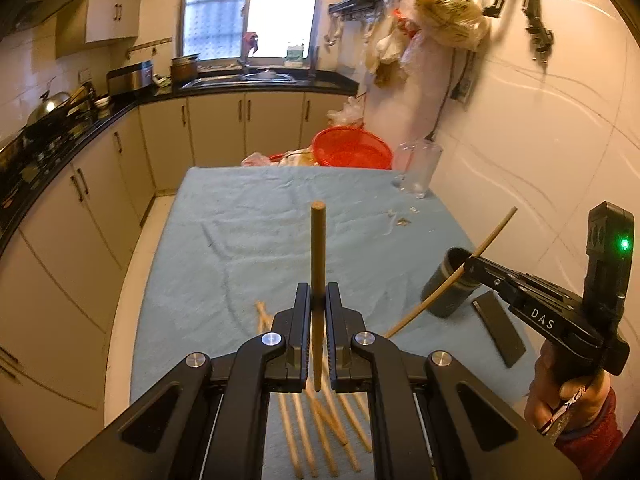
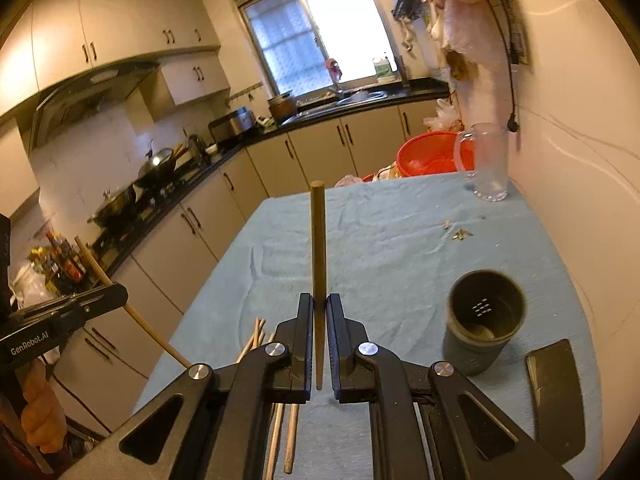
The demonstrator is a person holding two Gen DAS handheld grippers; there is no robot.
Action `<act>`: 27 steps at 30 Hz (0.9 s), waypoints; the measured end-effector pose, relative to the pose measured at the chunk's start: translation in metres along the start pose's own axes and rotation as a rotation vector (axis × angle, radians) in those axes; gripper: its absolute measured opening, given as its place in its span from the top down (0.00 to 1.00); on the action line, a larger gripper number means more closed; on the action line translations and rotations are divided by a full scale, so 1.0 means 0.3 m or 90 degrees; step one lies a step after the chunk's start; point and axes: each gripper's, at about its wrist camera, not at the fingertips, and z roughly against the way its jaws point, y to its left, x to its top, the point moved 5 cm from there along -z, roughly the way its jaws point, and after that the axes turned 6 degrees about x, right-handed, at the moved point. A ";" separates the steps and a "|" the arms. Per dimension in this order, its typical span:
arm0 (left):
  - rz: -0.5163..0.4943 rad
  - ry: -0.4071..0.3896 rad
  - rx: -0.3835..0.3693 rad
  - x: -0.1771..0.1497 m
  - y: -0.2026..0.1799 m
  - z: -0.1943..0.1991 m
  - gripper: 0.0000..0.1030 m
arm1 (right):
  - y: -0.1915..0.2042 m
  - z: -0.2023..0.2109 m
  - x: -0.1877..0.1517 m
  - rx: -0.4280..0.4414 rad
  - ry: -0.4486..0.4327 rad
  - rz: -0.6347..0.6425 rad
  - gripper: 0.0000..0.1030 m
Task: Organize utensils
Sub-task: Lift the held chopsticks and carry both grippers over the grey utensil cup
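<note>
**One chopstick in each gripper, holder waiting open**

The left gripper (image 1: 318,304) is clamped on a chopstick (image 1: 318,248), pinched near its lower part so most of the stick rises clear above the jaws. The right gripper (image 2: 320,308) grips its own chopstick (image 2: 318,240) the same way. Held so, each stick looks ready to be tipped end-first into a container.

That container is probably the dark holder (image 2: 486,312), which stands upright on the blue cloth (image 2: 360,240) to the right, mouth open. From the left camera, the right gripper's stick crosses in front of the holder's rim; whether it touches is unclear.

More loose chopsticks (image 1: 320,420) lie fanned on the cloth below the left gripper, so the sorting seems far from finished. A dark flat piece (image 2: 554,392) lies just beside the holder, and a glass mug (image 2: 486,160) stands well apart at the far corner.
</note>
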 end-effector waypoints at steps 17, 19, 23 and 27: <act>-0.040 -0.022 -0.090 0.193 -0.344 -0.015 0.94 | -0.219 0.341 0.202 -0.039 -0.119 -0.058 0.93; -0.042 -0.028 -0.102 0.223 -0.381 -0.015 0.94 | -0.238 0.363 0.223 -0.045 -0.130 -0.061 0.93; -0.046 -0.036 -0.127 0.287 -0.455 -0.022 0.94 | -0.284 0.388 0.258 -0.054 -0.143 -0.071 0.93; -0.043 -0.040 -0.150 0.339 -0.524 -0.049 0.94 | -0.333 0.383 0.276 -0.064 -0.145 -0.081 0.93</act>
